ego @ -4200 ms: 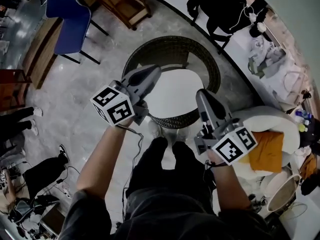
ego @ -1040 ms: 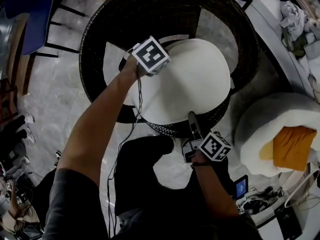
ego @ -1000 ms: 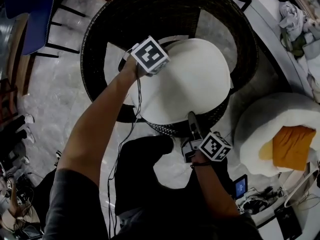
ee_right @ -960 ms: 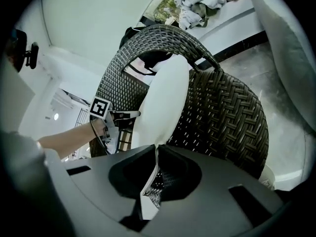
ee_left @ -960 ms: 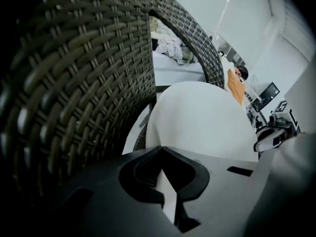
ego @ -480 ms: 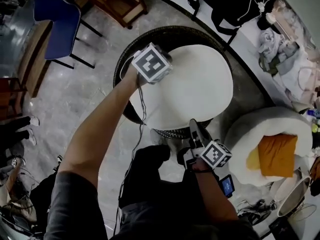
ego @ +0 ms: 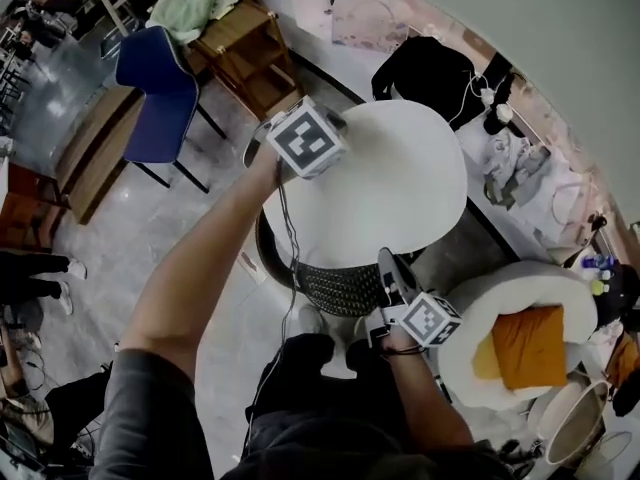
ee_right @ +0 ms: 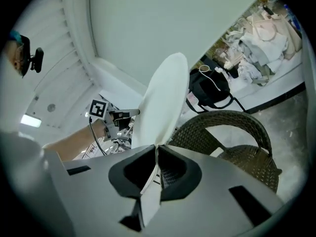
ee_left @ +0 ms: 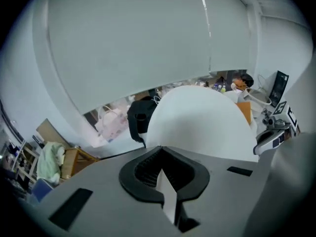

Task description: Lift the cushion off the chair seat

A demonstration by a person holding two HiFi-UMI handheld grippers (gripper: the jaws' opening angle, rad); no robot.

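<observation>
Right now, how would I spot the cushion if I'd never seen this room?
Find the dark wicker chair in the middle of the floor. Held above it, pinched by the left claw and the right claw at opposite edges, is the cushion. It is a flat, plain white disc, unlike the puffy white seat that holds an orange pillow.

Indoor room, lived-in and cluttered — part lounge, part workroom. Polished stone floor [ego: 130, 228]. Mixed seating: wicker chair [ego: 340, 288] in the middle, blue chair [ego: 155, 88] far left, white pouf [ego: 480, 303] near right. Wooden stand [ego: 245, 53] with green cloth [ego: 200, 3]; black bag [ego: 430, 68] and clothes heap [ego: 515, 163] along the far wall.
</observation>
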